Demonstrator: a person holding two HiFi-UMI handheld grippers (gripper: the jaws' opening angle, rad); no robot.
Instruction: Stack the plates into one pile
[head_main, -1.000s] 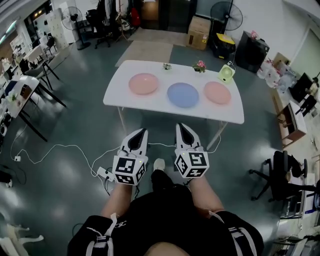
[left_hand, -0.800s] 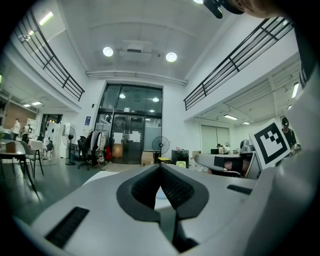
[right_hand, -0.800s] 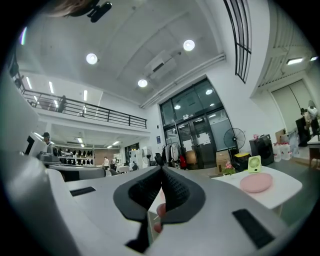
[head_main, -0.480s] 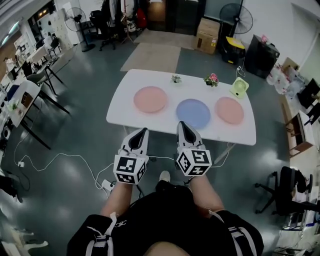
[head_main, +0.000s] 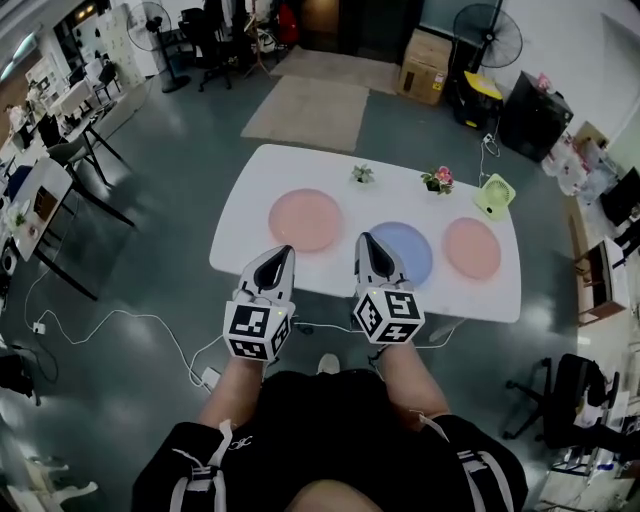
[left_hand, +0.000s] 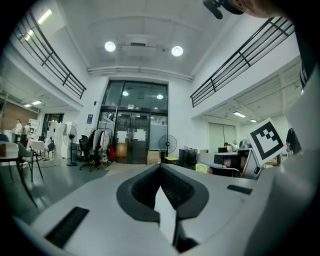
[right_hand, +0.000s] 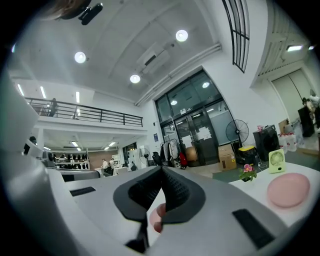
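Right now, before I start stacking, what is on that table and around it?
table: one, white, straight ahead
pink plate: two, one on the table's left, one on its right
blue plate: one, between the pink ones, partly behind the right gripper
small plant: one, green, table's far edge
flower pot: one, pink blooms, right of the plant
desk fan: one, pale green, table's far right corner
cardboard box: one, brown, floor beyond the table
rug: one, beige, floor beyond the table
left gripper: white and black, shut, empty
right gripper: white and black, shut, empty
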